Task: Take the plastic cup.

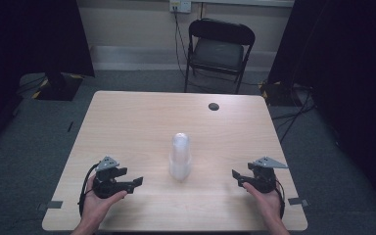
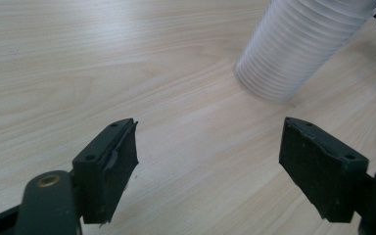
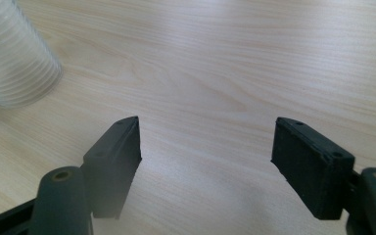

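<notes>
Judging by how things lie, the work has hardly begun: nothing is held, and the cups (image 1: 180,157) stand untouched, so reaching, gripping and whatever is to be done with them all seem left to do.

Largest first, the table (image 1: 127,122) is pale wood with a light grain, and most of its top is bare. A small dark disc (image 1: 214,106) lies near its far edge, well apart from everything else. Beyond the table a black folding chair (image 1: 219,49) stands against the wall.

At about the middle of the table, nearer the person's side, is the stack of cups, upside down, its wide rims on the wood and its rounded top upward. It looks like thin, cloudy-clear plastic, many cups nested close, so the sides show as fine stacked rings in the left gripper view (image 2: 298,49) and the right gripper view (image 3: 14,58). It probably weighs little and would tip or slide at a light push.

The left gripper (image 1: 136,181) rests low over the table to the left of the stack, jaws pointing toward it and set wide with only bare wood between them (image 2: 208,166). The right gripper (image 1: 236,176) mirrors it on the other side, also gaping, also with nothing in it (image 3: 205,161). Both are near the stack but clearly apart from it, about level with its base.
</notes>
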Demonstrator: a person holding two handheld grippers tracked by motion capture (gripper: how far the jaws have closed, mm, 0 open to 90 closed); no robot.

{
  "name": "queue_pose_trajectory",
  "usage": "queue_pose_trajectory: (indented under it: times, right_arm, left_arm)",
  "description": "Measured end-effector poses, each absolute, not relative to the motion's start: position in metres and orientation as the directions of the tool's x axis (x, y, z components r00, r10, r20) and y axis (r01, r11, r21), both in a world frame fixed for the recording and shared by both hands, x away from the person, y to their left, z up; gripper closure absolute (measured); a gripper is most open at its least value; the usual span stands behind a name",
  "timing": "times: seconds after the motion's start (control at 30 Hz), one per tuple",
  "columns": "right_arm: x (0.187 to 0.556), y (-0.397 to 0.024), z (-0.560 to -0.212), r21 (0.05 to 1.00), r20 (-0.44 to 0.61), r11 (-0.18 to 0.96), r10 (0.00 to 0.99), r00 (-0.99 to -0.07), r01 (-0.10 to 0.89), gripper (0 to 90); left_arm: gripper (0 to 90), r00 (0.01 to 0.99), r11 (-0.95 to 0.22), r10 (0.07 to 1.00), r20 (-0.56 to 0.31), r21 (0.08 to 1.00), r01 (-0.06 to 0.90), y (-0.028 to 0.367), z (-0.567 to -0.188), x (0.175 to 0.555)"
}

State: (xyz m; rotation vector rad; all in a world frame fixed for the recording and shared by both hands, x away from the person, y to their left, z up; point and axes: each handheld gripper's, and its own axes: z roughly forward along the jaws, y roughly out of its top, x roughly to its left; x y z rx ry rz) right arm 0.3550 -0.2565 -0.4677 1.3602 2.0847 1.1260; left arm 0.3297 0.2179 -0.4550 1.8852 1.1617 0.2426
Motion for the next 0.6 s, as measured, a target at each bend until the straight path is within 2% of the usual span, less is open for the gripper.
queue_pose_trajectory:
  times: [0.23,0.27,0.43,0.6]
  right_arm:
    - [0.355,-0.252,-0.468,0.799,0.121,0.188,0.88,-0.459,0.571,26.6]
    - [0.356,-0.25,-0.469,0.794,0.128,0.19,0.877,-0.464,0.578,26.6]
    - [0.357,-0.245,-0.472,0.789,0.139,0.201,0.862,-0.487,0.58,26.2]
    - [0.353,-0.241,-0.47,0.795,0.147,0.208,0.845,-0.514,0.57,24.4]
  left_arm:
    - [22.8,0.548,-0.167,0.788,-0.28,0.76,0.629,0.214,-0.453,0.334]
    - [21.3,0.578,-0.175,0.764,-0.287,0.77,0.614,0.214,-0.451,0.333]
    - [18.7,0.593,-0.171,0.756,-0.279,0.789,0.59,0.206,-0.442,0.329]
    - [21.3,0.628,-0.208,0.736,-0.253,0.798,0.565,0.196,-0.435,0.325]
